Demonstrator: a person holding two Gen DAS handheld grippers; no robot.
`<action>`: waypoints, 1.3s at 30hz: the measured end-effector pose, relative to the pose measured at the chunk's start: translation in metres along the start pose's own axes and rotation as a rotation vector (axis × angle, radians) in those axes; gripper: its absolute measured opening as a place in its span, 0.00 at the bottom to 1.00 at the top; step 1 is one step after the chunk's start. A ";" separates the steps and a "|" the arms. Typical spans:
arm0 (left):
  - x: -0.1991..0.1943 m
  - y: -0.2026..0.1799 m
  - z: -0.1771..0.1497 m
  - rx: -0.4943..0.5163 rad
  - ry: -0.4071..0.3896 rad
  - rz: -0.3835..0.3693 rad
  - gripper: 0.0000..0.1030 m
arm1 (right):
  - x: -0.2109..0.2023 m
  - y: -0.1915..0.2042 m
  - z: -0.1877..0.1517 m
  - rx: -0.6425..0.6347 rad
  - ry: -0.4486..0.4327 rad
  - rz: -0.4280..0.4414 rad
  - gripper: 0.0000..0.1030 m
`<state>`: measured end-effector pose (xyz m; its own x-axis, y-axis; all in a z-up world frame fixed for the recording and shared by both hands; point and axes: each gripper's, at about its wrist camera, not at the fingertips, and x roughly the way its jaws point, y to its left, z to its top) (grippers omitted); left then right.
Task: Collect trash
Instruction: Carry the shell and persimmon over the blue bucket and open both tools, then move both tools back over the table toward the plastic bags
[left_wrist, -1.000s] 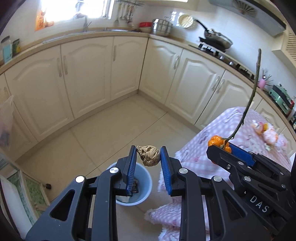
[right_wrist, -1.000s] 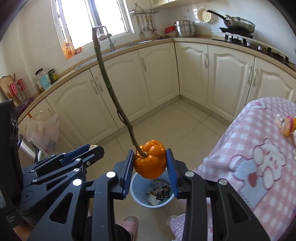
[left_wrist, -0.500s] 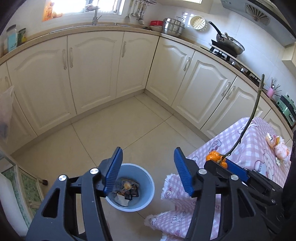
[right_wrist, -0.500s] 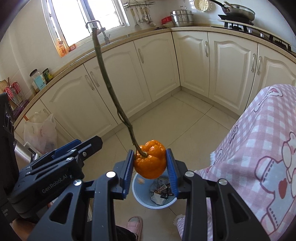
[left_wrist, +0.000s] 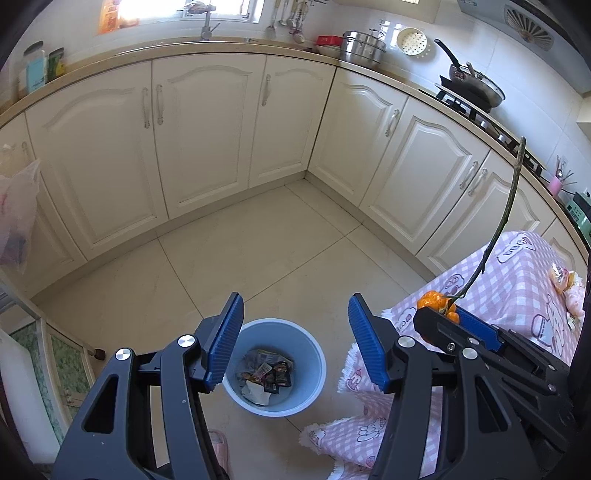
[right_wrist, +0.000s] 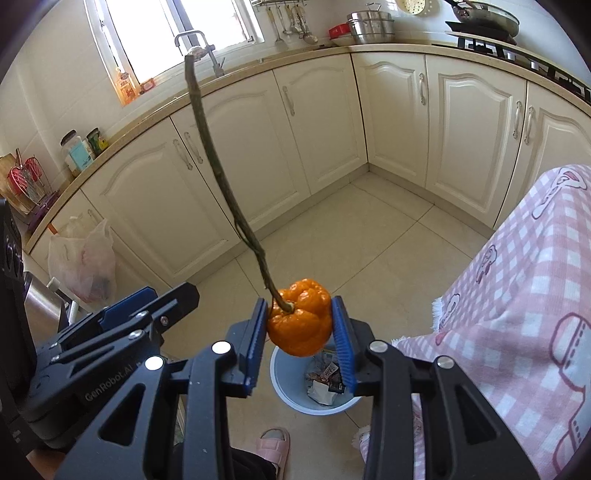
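A light blue trash bin (left_wrist: 314, 354) stands on the tiled floor, holding wrappers and paper scraps; it also shows in the right wrist view (right_wrist: 284, 387). My left gripper (left_wrist: 295, 343) is open and empty, held above the bin. My right gripper (right_wrist: 301, 332) is shut on an orange pumpkin-shaped fruit (right_wrist: 301, 323) with a long thin stem (right_wrist: 218, 173), held above the bin. In the left wrist view the right gripper (left_wrist: 458, 325) and its orange fruit (left_wrist: 436, 301) are at the right.
A table with a pink checked cloth (left_wrist: 517, 280) stands right of the bin (right_wrist: 517, 295), with wrapped items (left_wrist: 563, 277) on it. Cream kitchen cabinets (left_wrist: 207, 140) line the walls. A plastic bag (right_wrist: 83, 262) hangs at the left. A pink slipper (right_wrist: 273, 446) is near the bin.
My left gripper opened and the brownish lump it held dropped into the bin. The right gripper kept hold of the orange fruit and came nearer over the bin.
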<state>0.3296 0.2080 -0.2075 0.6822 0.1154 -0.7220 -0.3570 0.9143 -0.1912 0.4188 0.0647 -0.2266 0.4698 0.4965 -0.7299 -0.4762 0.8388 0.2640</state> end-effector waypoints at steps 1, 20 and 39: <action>0.000 0.002 0.000 -0.003 -0.002 0.004 0.55 | 0.002 0.002 0.001 0.000 0.000 0.005 0.33; -0.032 -0.017 0.012 0.020 -0.056 -0.029 0.55 | -0.031 -0.002 0.016 0.022 -0.110 -0.034 0.46; -0.077 -0.232 -0.029 0.369 -0.066 -0.302 0.59 | -0.236 -0.183 -0.027 0.217 -0.356 -0.338 0.47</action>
<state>0.3417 -0.0245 -0.1267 0.7637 -0.1632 -0.6246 0.1054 0.9861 -0.1287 0.3749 -0.2115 -0.1200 0.8112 0.2047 -0.5478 -0.1083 0.9731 0.2032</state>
